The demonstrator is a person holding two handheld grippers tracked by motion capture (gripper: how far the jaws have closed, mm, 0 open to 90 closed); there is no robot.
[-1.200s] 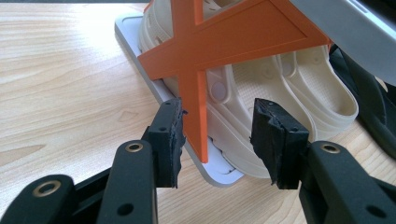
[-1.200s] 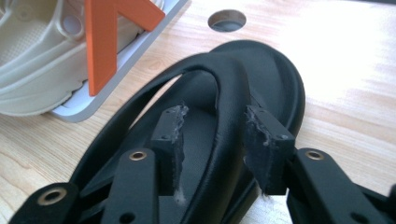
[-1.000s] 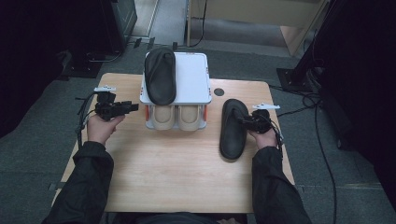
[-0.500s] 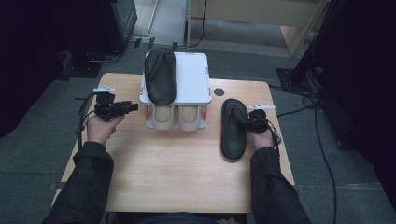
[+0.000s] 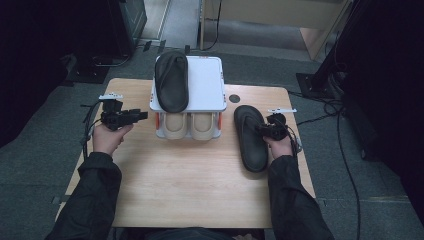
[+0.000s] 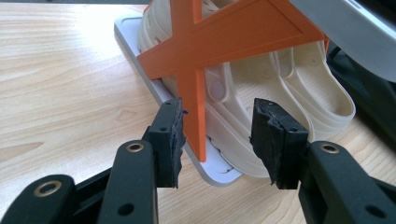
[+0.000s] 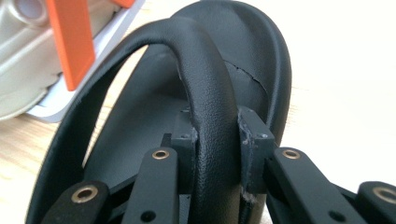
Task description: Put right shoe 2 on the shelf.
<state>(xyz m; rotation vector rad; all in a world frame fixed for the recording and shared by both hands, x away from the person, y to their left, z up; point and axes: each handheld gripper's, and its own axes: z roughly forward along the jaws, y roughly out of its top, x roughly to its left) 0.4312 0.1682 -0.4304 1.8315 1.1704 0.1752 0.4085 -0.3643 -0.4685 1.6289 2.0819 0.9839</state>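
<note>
A black flip-flop point(image 5: 250, 145) lies on the wooden table point(image 5: 190, 185), right of a small two-tier rack point(image 5: 207, 85). My right gripper point(image 5: 262, 129) is shut on its strap point(image 7: 205, 70); the jaws have just been closing and the pads point(image 7: 250, 130) now press on both sides of the strap. A second black flip-flop point(image 5: 171, 82) rests on the rack's white top. Two beige sandals point(image 5: 189, 125) sit on the lower tier. My left gripper point(image 5: 142, 115) stays open left of the rack, its jaws point(image 6: 219, 121) aimed at the orange cross brace point(image 6: 224, 42) and holding nothing.
A round cable hole point(image 5: 235, 98) sits in the table behind the right flip-flop. Bare wood lies in front of the rack. Cables point(image 5: 345, 145) and a black stand base point(image 5: 312, 82) are on the grey floor to the right.
My right hand has edged slightly left onto the flip-flop's strap. The flip-flop, the rack and my left hand have stayed where they were.
</note>
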